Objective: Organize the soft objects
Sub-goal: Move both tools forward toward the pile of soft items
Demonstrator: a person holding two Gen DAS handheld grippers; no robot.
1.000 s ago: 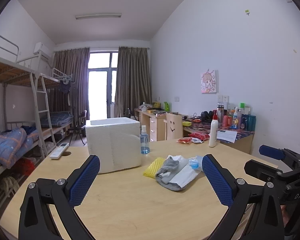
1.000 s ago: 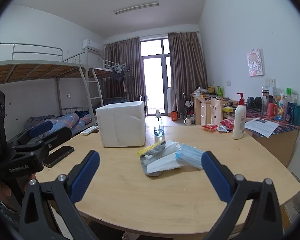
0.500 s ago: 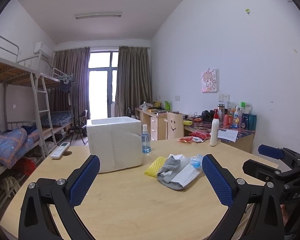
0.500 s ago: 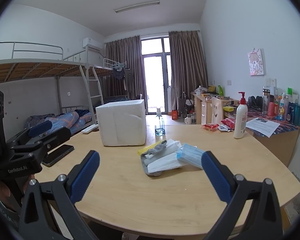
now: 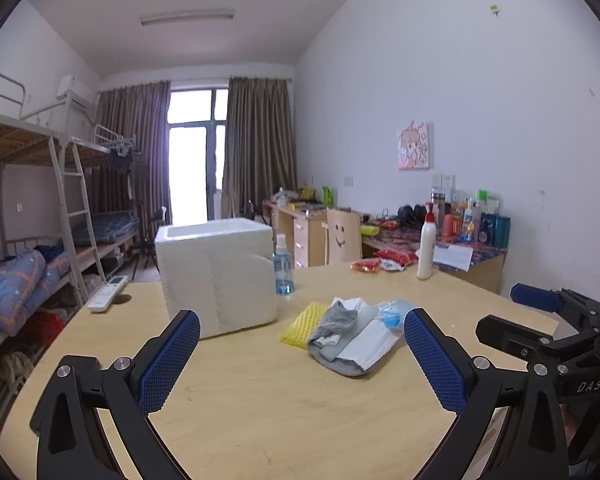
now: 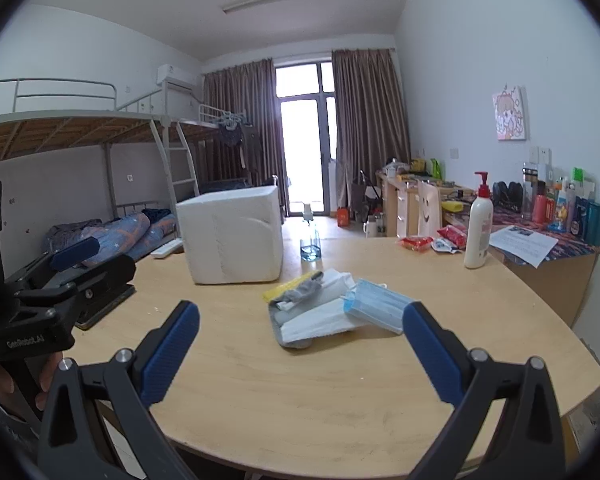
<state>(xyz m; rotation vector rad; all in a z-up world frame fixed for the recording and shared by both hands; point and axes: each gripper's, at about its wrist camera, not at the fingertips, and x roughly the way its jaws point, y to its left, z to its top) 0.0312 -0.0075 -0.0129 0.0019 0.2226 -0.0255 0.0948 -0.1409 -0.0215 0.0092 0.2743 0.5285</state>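
Here, on the round pale wooden tabletop (image 5: 260, 400), things run from left to right; a white remote control (image 5: 107, 293) lies at the far left edge, and a flat dark phone (image 6: 104, 308) lies near the left edge in the right wrist view; next stands a white open-topped foam box (image 5: 218, 276), set back toward the far side; just beside its right face stands a clear spray bottle with blue liquid (image 5: 283, 266); nearer the middle lies the heap of soft things, apart from the box; a yellow waffle-textured sponge cloth (image 5: 302, 322) sits at the heap's left, a crumpled grey sock (image 5: 336, 322) lies over white folded cloths (image 5: 366, 346), and a stack of light blue face masks (image 6: 376, 306) rests on the heap's right side; further right, toward the far right edge, lie red snack packets (image 5: 366, 266) and a tall white pump bottle with a red top (image 5: 426, 250) stands upright. The left gripper (image 5: 302, 364) hangs above the near edge with its blue-padded jaws spread wide, holding nothing; the right gripper (image 6: 300, 354) hangs likewise over the near edge, jaws wide apart and empty, with the heap between and beyond its fingers.
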